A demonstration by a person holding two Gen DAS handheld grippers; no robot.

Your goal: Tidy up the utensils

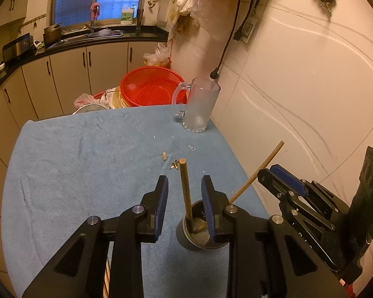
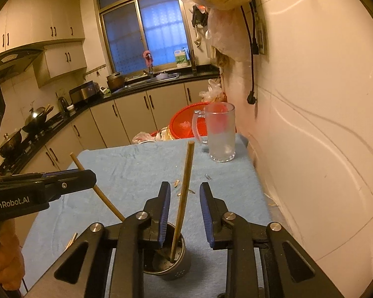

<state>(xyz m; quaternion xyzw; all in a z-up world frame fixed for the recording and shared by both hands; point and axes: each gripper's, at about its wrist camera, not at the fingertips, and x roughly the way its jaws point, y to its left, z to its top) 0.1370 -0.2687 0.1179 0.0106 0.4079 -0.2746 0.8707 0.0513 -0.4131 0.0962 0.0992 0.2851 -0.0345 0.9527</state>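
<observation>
A grey metal utensil holder [image 1: 199,233] [image 2: 167,258] stands on the blue cloth near the table's front. Two wooden chopsticks stand in it: one nearly upright [image 1: 186,193] [image 2: 182,198], one leaning out sideways [image 1: 258,171] [image 2: 97,188]. My left gripper [image 1: 185,206] is open above the holder, the upright chopstick between its jaws without contact. My right gripper [image 2: 184,211] is open too, over the same holder, with a chopstick between its jaws. The right gripper shows at the right of the left wrist view [image 1: 286,186]; the left gripper shows at the left of the right wrist view [image 2: 62,183].
A frosted glass mug [image 1: 200,104] [image 2: 220,134] stands at the table's far right corner by the wall. Small crumbs and bits [image 1: 171,160] lie mid-cloth. More chopsticks [image 1: 107,275] lie at the near edge. A red colander [image 1: 151,85] sits behind the table.
</observation>
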